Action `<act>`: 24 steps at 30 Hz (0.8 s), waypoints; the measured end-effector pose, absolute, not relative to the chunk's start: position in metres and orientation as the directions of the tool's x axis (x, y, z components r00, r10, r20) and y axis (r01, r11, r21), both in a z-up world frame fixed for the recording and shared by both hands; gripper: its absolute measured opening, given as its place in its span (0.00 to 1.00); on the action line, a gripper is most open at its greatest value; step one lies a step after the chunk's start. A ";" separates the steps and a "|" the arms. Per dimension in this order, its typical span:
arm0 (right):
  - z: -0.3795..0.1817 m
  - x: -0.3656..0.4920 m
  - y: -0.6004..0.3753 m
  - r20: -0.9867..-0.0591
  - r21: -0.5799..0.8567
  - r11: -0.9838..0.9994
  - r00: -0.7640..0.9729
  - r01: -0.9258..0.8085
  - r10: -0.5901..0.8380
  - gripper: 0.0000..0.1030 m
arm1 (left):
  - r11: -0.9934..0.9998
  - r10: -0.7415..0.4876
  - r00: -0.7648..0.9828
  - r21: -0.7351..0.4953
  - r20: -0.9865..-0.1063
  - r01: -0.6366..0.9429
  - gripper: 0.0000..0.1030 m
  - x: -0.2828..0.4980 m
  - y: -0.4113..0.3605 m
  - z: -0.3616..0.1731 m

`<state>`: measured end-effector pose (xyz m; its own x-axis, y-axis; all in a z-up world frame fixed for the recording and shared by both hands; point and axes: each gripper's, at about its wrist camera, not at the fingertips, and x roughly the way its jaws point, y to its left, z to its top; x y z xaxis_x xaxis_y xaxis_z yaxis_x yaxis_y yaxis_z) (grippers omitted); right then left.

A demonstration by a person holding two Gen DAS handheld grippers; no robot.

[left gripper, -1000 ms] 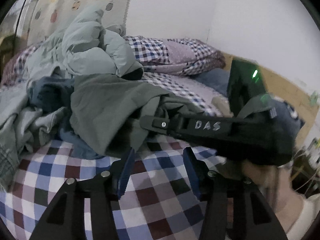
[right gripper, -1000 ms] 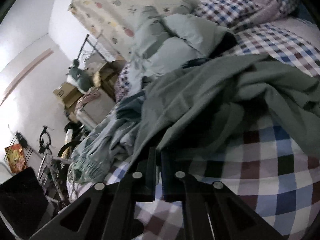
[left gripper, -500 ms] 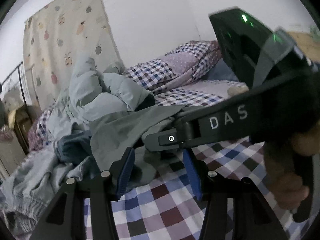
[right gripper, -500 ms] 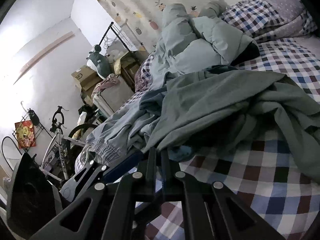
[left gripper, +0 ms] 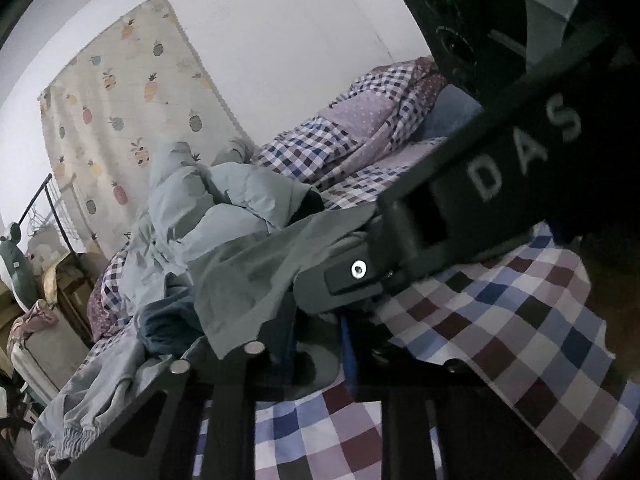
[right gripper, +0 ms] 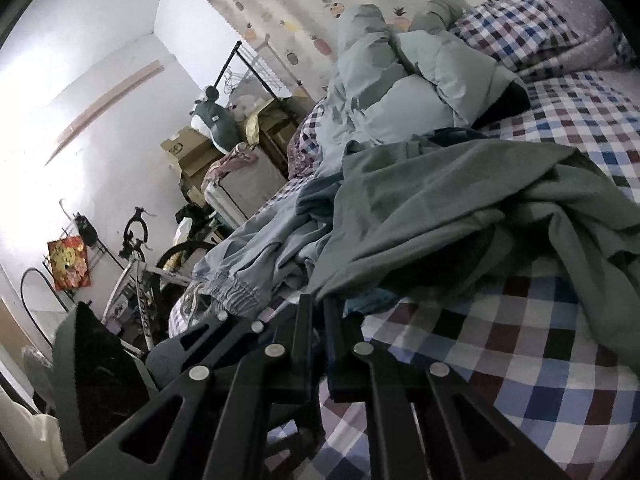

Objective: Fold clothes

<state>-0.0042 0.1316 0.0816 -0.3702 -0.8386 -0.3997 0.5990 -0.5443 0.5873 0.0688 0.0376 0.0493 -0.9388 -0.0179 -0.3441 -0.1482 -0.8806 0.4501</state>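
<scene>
step: lifting one piece off the heap | thing: crumpled grey-green cloth garment (right gripper: pixel 432 200) on checked bed sheet (right gripper: pixel 540 360), one edge raised | right gripper (right gripper: pixel 318 312) pinches that edge | left gripper (left gripper: pixel 316 344) spread apart, holds nothing | next: grab a second edge, spread flat

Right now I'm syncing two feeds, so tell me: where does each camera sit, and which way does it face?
Left wrist: on the left claw, facing across the checked bed to the pineapple curtain; the right claw crosses in front.
Right wrist: on the right claw, low over the bed, facing the clothes and the bicycle; the left claw shows lower left.
Shared: the grey-green garment, the bed, the curtain.
</scene>
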 end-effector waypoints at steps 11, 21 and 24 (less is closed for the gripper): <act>0.074 -0.023 0.186 -0.421 0.636 -0.658 -0.534 0.403 -0.734 0.43 | -0.955 -0.012 -0.943 0.284 -0.332 -0.088 0.04 0.060 0.009 0.073; 0.073 -0.030 0.188 -0.432 0.621 -0.703 -0.597 0.347 -0.676 0.44 | -0.994 0.090 -0.968 0.041 -0.233 -0.102 0.03 0.088 -0.039 0.121; 0.076 -0.027 0.178 -0.437 0.594 -0.716 -0.601 0.366 -0.669 0.44 | -0.994 0.106 -0.973 -0.029 -0.205 -0.102 0.03 0.100 -0.061 0.137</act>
